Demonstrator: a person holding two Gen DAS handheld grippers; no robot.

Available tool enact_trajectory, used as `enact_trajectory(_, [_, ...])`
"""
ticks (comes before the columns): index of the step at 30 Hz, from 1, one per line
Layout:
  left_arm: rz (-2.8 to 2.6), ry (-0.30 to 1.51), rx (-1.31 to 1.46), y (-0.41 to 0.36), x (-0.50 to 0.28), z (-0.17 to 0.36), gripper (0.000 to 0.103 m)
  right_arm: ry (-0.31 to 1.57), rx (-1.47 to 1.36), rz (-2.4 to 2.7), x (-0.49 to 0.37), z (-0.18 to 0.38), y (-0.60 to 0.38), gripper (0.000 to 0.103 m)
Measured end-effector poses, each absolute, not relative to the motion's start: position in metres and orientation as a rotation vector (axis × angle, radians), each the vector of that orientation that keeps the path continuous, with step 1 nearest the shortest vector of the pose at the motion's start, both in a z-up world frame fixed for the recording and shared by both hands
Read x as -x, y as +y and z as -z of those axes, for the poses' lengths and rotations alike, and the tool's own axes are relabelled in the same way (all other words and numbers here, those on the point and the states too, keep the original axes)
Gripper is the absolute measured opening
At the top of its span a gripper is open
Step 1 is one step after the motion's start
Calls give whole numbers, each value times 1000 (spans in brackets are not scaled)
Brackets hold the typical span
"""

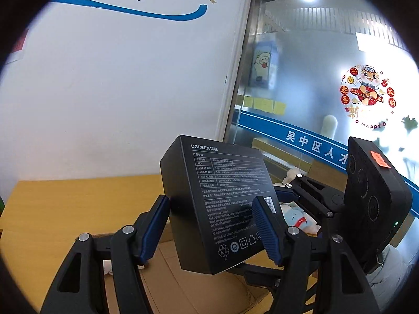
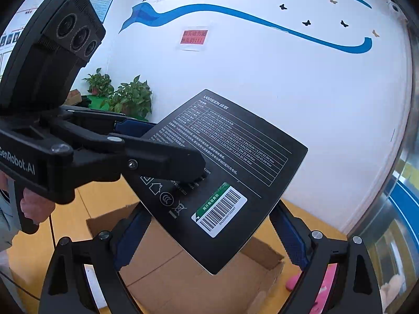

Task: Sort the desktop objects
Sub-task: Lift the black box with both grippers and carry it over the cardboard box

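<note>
I hold the black box [image 1: 217,201] mid-frame, raised above the open cardboard carton [image 2: 199,274] on the yellow counter [image 1: 65,198]. My left tool [image 1: 212,230] clamps its sides; my right tool [image 2: 209,238] stands wide at two opposite corners, contact unclear.

I see a white wall [image 2: 262,83] with blue swooshes, potted plants [image 2: 131,99] at left, a frosted glass partition [image 1: 309,78] glowing at right.
</note>
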State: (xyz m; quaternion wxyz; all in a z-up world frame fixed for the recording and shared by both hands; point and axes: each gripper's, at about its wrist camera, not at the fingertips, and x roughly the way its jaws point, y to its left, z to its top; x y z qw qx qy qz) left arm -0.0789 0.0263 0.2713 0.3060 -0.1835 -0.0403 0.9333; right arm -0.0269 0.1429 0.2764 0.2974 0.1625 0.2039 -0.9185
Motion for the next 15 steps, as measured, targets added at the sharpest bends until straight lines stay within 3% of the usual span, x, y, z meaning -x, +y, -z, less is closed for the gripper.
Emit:
enact_trajectory(7, [-2476, -132, 561, 29, 141, -251, 65, 548, -494, 2407, 99, -267, 139, 91])
enact_trajectory(15, [-2422, -215, 839, 39, 221, -163, 64, 500, -704, 2318, 185, -184, 138, 91])
